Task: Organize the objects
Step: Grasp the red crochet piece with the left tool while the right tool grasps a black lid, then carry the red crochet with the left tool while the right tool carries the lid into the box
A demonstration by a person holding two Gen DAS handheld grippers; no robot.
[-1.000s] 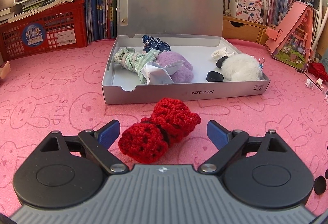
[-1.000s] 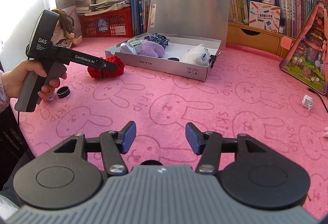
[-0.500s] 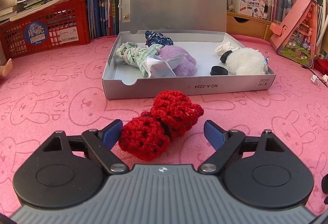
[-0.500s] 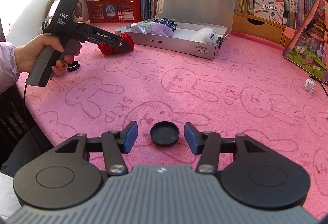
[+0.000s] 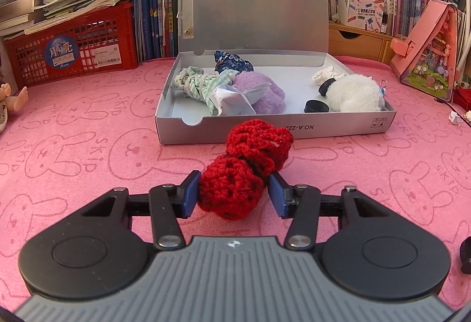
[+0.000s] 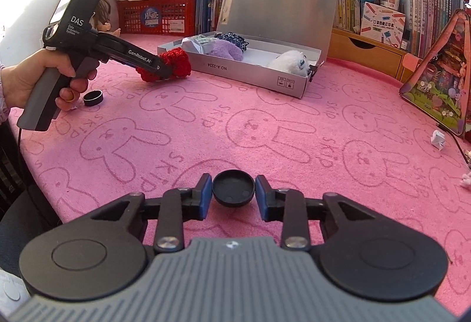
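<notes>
A red crochet bow [image 5: 259, 145] lies on the pink bunny-print cloth in front of the open grey box [image 5: 323, 127]. My left gripper [image 5: 234, 192] is closing its jaws, and both blue pads touch the bow's near lobe. The right wrist view shows a person's hand [image 6: 59, 71] holding that left gripper [image 6: 166, 71] at the bow [image 6: 179, 61]. My right gripper [image 6: 233, 192] is shut on a black round cap [image 6: 233, 188] that rests on the cloth. The box [image 6: 250, 71] holds a purple fluffy item [image 5: 265, 92], a white plush [image 5: 353, 92], folded cloths and a black cap [image 5: 316, 107].
A red crate [image 5: 73, 51] with stacked books and a row of upright books stand behind the box. A pink house-shaped case [image 5: 426, 51] leans at the right. Near the hand sits a black ring-shaped lid [image 6: 93, 98]. A small white paper scrap [image 6: 438, 139] lies far right.
The left jaws have closed from wide apart onto the red bow. The right gripper moved forward over the black cap, and its jaws closed on it.
</notes>
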